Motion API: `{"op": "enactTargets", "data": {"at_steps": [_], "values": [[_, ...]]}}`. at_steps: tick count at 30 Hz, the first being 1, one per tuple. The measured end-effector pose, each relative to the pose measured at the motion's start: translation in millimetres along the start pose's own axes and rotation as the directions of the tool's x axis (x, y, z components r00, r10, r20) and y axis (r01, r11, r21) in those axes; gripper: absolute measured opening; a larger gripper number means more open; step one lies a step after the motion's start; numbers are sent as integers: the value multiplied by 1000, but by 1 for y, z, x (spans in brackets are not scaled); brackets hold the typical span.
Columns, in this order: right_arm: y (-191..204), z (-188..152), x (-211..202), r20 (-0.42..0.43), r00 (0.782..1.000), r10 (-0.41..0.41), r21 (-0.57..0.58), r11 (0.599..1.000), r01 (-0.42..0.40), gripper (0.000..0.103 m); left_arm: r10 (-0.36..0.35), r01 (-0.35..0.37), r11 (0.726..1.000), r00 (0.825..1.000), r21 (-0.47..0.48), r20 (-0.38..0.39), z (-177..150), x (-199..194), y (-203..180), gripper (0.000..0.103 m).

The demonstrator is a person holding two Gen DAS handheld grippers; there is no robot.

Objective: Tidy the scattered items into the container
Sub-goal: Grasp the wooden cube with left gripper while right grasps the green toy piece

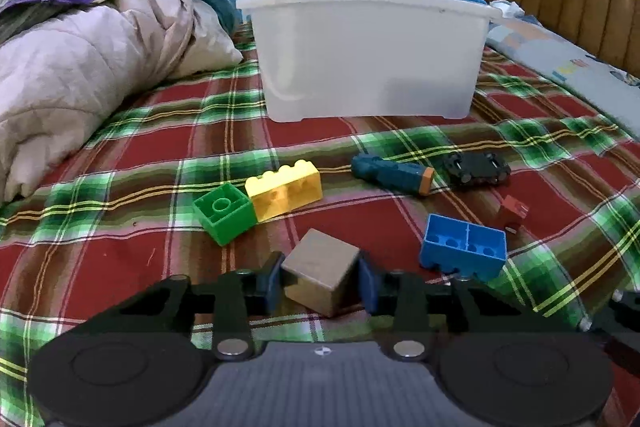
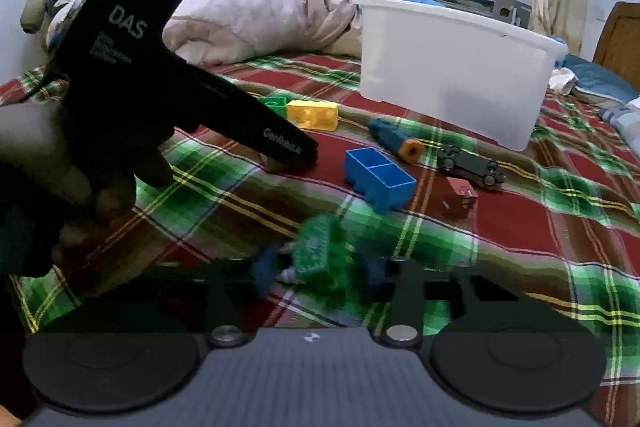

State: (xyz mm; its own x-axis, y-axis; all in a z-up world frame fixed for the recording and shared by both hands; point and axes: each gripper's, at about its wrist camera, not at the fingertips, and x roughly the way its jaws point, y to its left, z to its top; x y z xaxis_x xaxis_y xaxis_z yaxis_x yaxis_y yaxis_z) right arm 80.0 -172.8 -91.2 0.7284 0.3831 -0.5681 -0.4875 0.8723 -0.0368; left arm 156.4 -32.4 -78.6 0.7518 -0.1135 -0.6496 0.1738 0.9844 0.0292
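On the bed, most toys lie scattered short of the white container, contents unseen. Left tongs grip the wooden cube; right tongs clamp a blurred green toy.

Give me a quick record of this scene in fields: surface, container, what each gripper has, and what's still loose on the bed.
surface: bed with plaid sheet
container: white plastic bin, standing beyond the toys; inside not visible
left gripper: pads on both sides of a wooden cube
right gripper: around a blurred green toy
loose items: green brick touching yellow brick; blue brick upside down; teal toy with orange end; black toy car overturned; small red piece
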Motion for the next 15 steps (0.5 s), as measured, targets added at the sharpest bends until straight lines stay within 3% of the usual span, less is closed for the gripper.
{"op": "enactTargets", "data": {"at_steps": [15], "values": [[-17,10,-28,70,998,-11,103,995,3,42,4,0,998,997,-59,71,16,-37,19,42]]}}
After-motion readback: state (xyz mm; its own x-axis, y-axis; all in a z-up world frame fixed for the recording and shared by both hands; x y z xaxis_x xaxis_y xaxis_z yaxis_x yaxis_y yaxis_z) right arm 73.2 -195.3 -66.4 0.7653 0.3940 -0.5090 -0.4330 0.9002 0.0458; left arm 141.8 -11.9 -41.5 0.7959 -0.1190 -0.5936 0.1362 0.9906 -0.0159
